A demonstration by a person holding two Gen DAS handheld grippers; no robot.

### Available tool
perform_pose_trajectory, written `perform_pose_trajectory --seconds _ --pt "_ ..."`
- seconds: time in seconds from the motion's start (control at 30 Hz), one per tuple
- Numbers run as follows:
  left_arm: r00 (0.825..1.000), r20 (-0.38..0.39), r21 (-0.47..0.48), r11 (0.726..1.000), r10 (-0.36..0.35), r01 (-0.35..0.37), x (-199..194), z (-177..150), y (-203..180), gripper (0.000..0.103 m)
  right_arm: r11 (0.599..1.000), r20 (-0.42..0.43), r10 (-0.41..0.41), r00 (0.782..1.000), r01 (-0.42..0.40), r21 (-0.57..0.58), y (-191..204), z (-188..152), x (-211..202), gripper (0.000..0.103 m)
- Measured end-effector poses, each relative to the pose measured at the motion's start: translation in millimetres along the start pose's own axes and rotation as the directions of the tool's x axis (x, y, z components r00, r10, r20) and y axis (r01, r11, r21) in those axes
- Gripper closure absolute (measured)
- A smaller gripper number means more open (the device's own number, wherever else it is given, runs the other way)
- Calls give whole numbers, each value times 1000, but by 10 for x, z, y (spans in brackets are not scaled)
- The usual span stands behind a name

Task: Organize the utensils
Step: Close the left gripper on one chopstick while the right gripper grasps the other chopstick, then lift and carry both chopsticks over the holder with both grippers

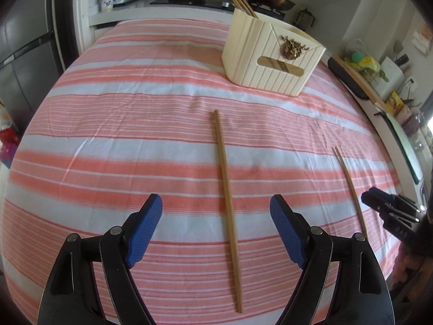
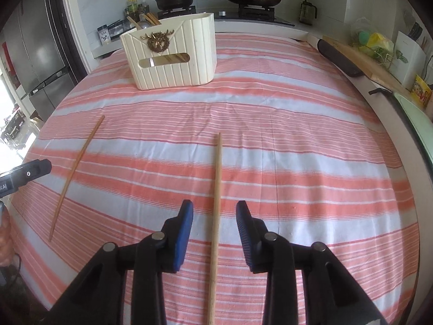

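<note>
While flat on the cloth:
Left chopstick (image 1: 226,197): points at box (image 1: 270,62)
Box: holds more chopsticks (image 1: 240,2)
Left gripper (image 1: 216,227): wide open, empty
Right gripper (image 2: 214,230): part open around other chopstick (image 2: 216,203), not squeezing

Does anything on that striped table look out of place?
Yes: two wooden chopsticks lie loose and apart on the pink-and-white striped tablecloth, one ahead of the left gripper, one between the right gripper's open jaws, while others stand in the cream ribbed holder.
</note>
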State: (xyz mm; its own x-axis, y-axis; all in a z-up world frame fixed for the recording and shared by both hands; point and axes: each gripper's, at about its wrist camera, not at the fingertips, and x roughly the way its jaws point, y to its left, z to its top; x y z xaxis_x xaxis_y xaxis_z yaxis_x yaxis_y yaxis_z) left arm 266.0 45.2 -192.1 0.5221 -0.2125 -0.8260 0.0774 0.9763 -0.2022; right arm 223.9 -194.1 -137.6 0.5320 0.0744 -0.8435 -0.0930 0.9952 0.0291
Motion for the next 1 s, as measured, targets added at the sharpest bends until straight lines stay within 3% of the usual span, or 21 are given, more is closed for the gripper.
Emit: perform_pose_trajectory --seconds 0.27,0.47,0.53,0.6,0.67,0.77,0.87,1.0 --pt "992 -71 49 993 109 -105 409 108 -79 21 999 -68 6 998 -9 -45 26 67 283 70" --pt "982 -64 145 976 176 -165 623 358 -209 28 994 -82 -10 997 1 -106 104 269 480 73" --pt "984 -75 142 979 159 -147 695 504 -207 36 993 -79 -12 997 3 -114 128 385 555 73" --pt "985 -88 125 983 147 -136 778 637 -184 39 994 -84 -4 996 -5 -106 127 508 646 75" --pt "985 -90 114 984 149 -138 820 739 -163 53 996 -85 -4 996 -4 -93 106 613 700 90" --pt "991 -94 100 991 100 -90 850 810 -161 96 997 -89 10 996 -17 -78 79 697 765 97" --pt "995 -61 112 991 84 -77 804 850 -203 99 997 -71 52 996 -55 -48 29 775 767 97" --pt "998 47 87 996 31 -35 331 896 -207 99 992 42 127 991 -127 -5 -62 887 401 97"
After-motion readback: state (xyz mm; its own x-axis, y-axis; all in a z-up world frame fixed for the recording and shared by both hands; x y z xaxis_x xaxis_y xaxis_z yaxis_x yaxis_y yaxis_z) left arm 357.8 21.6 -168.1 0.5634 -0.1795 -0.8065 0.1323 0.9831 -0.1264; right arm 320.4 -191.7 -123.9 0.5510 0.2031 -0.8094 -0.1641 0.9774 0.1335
